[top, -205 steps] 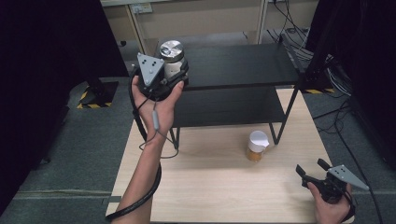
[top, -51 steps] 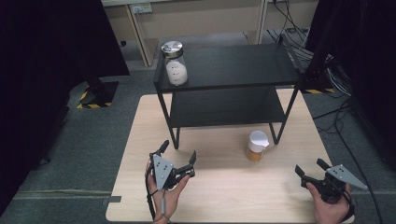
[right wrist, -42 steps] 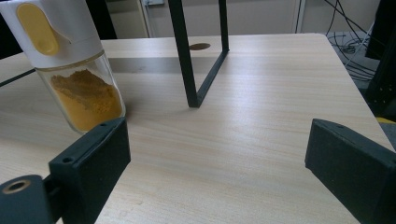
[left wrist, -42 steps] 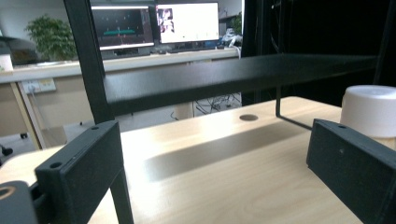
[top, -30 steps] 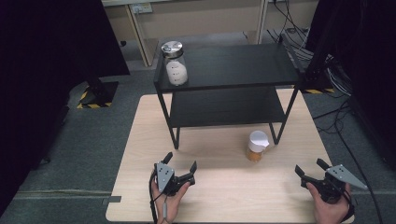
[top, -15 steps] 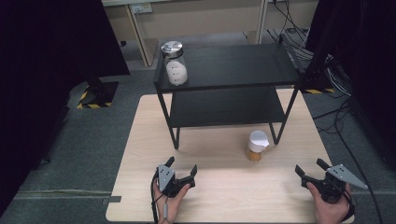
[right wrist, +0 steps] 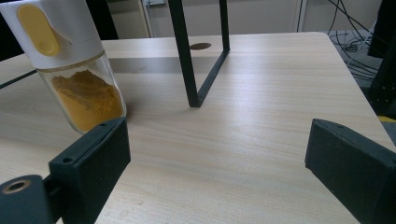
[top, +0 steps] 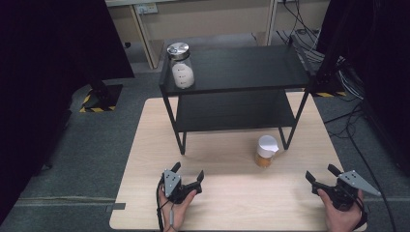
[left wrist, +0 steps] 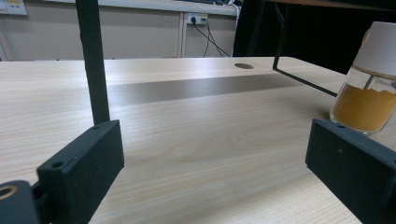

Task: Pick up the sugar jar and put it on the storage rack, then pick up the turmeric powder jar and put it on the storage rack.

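A: Jaws first, how do they stand?

B: On the left gripper (top: 186,180) they are spread wide with nothing between them, bare wood showing in the gap in the left gripper view. It rests low over the counter (top: 227,203) near the front edge, left of the middle.

A: And the right gripper (top: 323,177)?

B: Also apart and empty. It sits near the front right corner, held in a hand (top: 342,217) coming in from the front edge. In the right gripper view the two black jaws frame bare counter.

A: Where is the spice jar (top: 266,152)?

B: Upright on the counter, right of the middle, just in front of the black shelf rack (top: 241,72) and beside its front right leg. It has a white cap with a yellow flap and orange powder inside. It stands between the two grippers but well apart from both, nearer the back than either.

A: Anything on the rack?

B: A glass jar (top: 181,66) with a silver lid and white contents stands at the left front corner of the top shelf. The lower shelf looks bare.
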Tool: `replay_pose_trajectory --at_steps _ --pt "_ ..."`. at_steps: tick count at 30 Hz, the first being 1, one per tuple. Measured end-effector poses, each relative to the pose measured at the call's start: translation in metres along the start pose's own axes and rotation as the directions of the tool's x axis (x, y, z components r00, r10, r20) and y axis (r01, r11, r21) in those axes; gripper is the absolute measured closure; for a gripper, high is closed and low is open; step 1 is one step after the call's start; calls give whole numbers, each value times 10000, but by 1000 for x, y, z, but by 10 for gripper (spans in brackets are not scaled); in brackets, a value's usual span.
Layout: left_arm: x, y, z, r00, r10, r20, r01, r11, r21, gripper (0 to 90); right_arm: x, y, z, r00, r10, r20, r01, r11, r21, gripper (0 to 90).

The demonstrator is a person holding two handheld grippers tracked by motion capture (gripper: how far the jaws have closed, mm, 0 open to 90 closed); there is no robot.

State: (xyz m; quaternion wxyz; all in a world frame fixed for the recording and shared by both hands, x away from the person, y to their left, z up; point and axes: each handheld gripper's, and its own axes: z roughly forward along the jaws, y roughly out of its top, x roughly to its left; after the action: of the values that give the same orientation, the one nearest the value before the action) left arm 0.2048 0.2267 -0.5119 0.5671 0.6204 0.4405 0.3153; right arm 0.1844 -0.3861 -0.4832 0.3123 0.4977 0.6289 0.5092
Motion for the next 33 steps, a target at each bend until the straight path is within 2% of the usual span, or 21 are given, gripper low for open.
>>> replay_pose_trajectory --at_steps 28,33 --pt "-1 0 0 10000 36 63 -36 10000 -16 43 -4 2 1 9998 42 -205 -40 9999 92 67" --pt "-2 0 0 10000 52 56 -52 10000 -7 43 1 0 3 9990 -145 -416 136 9997 -209 57"
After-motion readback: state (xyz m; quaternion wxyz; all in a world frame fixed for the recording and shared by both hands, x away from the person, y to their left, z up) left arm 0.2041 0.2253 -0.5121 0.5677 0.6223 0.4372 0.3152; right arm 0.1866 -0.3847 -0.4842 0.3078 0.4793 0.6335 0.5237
